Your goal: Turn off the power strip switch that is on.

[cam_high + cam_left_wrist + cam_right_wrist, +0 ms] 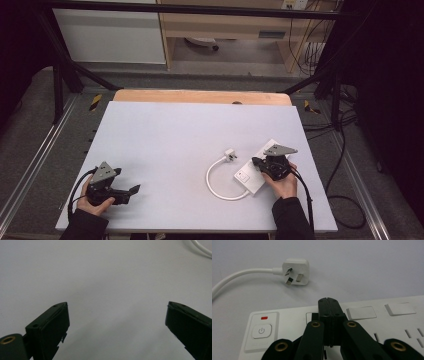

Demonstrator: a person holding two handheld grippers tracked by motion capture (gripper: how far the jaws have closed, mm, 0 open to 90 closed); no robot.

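Jaws of the right gripper [328, 305] are pressed together over the white power strip [367, 325], whose power-symbol button [261, 331] sits under a red mark. Left gripper [117, 320] gapes wide over the bare white table [175, 140]. Beyond the strip lies its white plug [295, 271], prongs showing, on a looping cord [216, 182].

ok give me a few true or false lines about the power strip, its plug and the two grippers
1. The left gripper is open over bare table. True.
2. The right gripper is spread wide open. False: its jaws are closed together, above the power strip.
3. The plug is pushed into the strip. False: it lies loose on the table, prongs showing.
4. The white cable curves in a loop from the strip to the plug. True.
5. The strip's power button sits below a small red mark. True.
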